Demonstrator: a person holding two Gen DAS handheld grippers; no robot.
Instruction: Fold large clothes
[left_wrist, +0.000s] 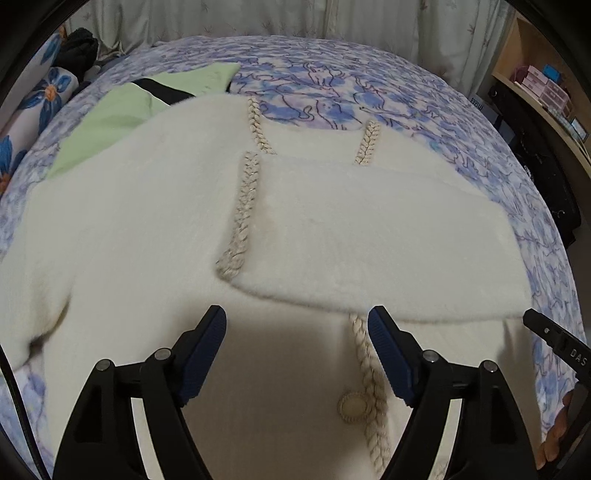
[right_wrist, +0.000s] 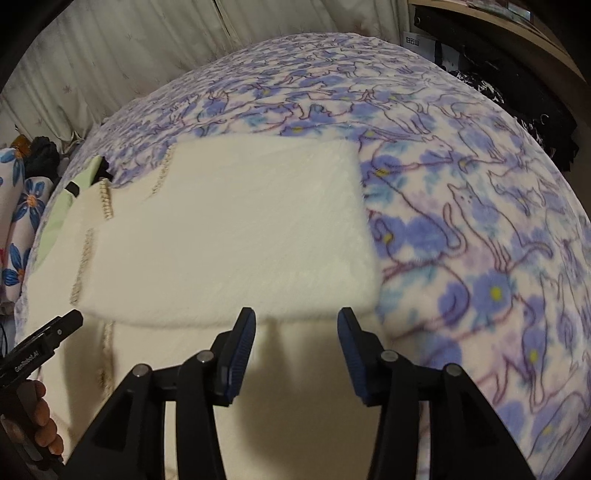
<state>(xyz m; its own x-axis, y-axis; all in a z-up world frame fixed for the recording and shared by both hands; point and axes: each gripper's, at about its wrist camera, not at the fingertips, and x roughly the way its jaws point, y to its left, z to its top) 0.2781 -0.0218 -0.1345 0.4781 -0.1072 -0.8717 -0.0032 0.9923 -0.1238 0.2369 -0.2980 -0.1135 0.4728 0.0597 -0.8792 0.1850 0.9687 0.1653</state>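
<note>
On the cat-print blanket (left_wrist: 369, 74): cream jacket (left_wrist: 129, 221), panel folded over. Left gripper (left_wrist: 297, 325) jaws wide, empty; right gripper (right_wrist: 296, 325) at its 3 o'clock, part-open, empty.

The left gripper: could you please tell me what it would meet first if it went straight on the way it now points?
Most likely the white fluffy cardigan on the bed. The left gripper, jaws open and empty, points down at its shadowed front panel, just short of the folded-over edge. Depth is unclear.
</note>
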